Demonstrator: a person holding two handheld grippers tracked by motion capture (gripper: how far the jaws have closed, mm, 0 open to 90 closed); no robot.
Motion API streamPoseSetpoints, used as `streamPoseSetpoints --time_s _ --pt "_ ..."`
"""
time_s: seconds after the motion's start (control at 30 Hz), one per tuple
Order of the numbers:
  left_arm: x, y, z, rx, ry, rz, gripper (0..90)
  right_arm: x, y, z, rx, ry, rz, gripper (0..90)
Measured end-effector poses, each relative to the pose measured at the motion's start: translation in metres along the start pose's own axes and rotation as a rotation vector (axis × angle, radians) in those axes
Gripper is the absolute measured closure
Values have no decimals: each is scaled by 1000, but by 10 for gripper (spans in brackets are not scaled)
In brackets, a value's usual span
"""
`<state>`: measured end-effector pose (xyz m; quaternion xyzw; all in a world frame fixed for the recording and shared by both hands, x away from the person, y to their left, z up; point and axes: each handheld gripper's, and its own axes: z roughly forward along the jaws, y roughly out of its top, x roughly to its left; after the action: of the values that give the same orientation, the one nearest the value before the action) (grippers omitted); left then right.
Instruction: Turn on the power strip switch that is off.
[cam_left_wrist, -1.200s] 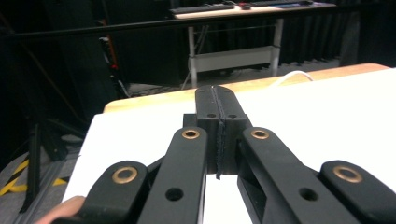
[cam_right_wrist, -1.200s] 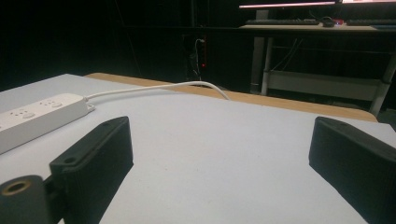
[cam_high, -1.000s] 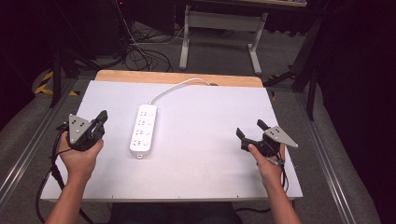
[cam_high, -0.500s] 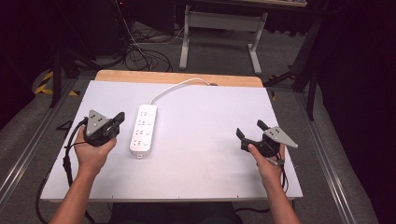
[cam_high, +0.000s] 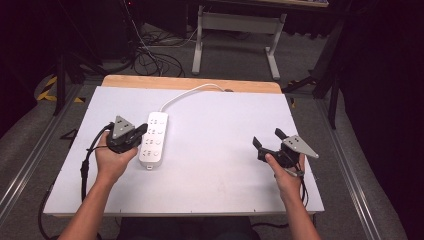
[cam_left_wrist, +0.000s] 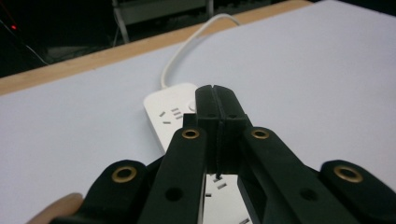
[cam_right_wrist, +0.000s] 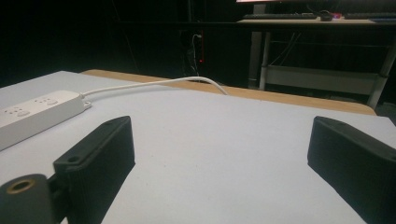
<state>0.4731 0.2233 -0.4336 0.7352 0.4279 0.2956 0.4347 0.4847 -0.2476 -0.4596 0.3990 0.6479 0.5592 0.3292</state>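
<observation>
A white power strip (cam_high: 154, 139) lies lengthwise left of the table's middle, and its white cord (cam_high: 187, 93) runs off over the far edge. My left gripper (cam_high: 141, 129) hovers over the strip's left side, jaws pressed together with nothing between them. In the left gripper view the shut jaws (cam_left_wrist: 216, 100) point across the power strip (cam_left_wrist: 170, 114) near its far end. My right gripper (cam_high: 267, 139) rests at the table's right side with its jaws wide apart and empty. In the right gripper view the power strip (cam_right_wrist: 32, 114) shows at the far left.
The table (cam_high: 225, 165) is a white board with a wooden strip (cam_high: 190, 83) along its far edge. Behind it are a metal desk frame (cam_high: 235, 35) and loose cables (cam_high: 150, 60) on the floor. Metal rails (cam_high: 30, 160) run along both sides.
My left hand has moved right from the table's left edge until its gripper is over the power strip. The right hand has stayed put.
</observation>
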Motion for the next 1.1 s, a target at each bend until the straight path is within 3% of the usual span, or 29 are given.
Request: streamPoseSetpoints --time_s 0.3,0.53,0.67,0.8,1.1 --pt "-7 -2 30 134 -38 39 900 4 0 5 11 13 -3 81" --pt "-11 -6 39 237 -63 29 900 4 -1 6 16 13 -3 82" --pt "-11 -7 41 253 -62 49 900 5 -1 6 19 15 -7 86" --pt "-12 -9 44 260 -76 45 899 5 -1 6 23 15 -4 87" --pt "-13 -9 45 275 -59 30 900 6 -2 6 30 3 -5 88"
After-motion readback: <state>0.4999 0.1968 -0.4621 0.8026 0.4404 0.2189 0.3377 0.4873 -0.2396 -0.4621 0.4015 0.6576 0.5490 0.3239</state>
